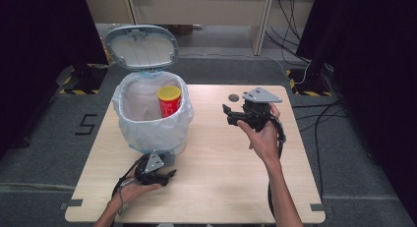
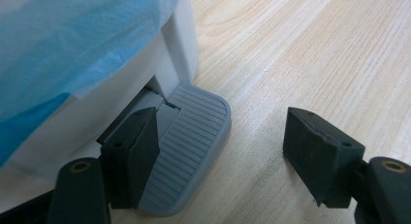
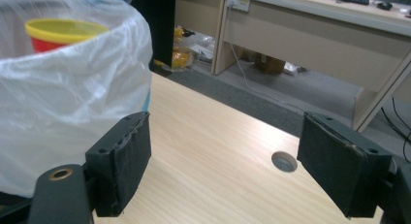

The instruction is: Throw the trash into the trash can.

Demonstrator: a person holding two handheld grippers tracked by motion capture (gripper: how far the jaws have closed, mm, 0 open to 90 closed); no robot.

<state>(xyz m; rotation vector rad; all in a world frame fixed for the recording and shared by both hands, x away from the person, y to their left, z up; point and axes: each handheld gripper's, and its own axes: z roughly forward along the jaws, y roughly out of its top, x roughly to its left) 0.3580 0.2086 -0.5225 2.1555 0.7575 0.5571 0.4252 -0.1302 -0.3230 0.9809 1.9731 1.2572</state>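
A white pedal bin (image 1: 150, 121) lined with a clear bag stands on the table's left half, its grey lid (image 1: 140, 46) flipped up. A red can with a yellow lid (image 1: 169, 100) stands upright inside it; the same can (image 3: 58, 32) pokes above the bag's rim in the right gripper view. My left gripper (image 1: 164, 177) is open, low at the bin's foot. Its left jaw rests on the grey ribbed pedal (image 2: 186, 146), and the gripper (image 2: 228, 156) straddles the pedal's right edge. My right gripper (image 1: 230, 114) is open, held above the table right of the bin, pointing at it (image 3: 223, 170).
The wooden table (image 1: 216, 187) has a round cable hole (image 1: 233, 97) near its far edge, also visible as the hole (image 3: 284, 161) ahead of my right jaws. Desks and cables stand on the grey floor beyond. Dark curtains flank both sides.
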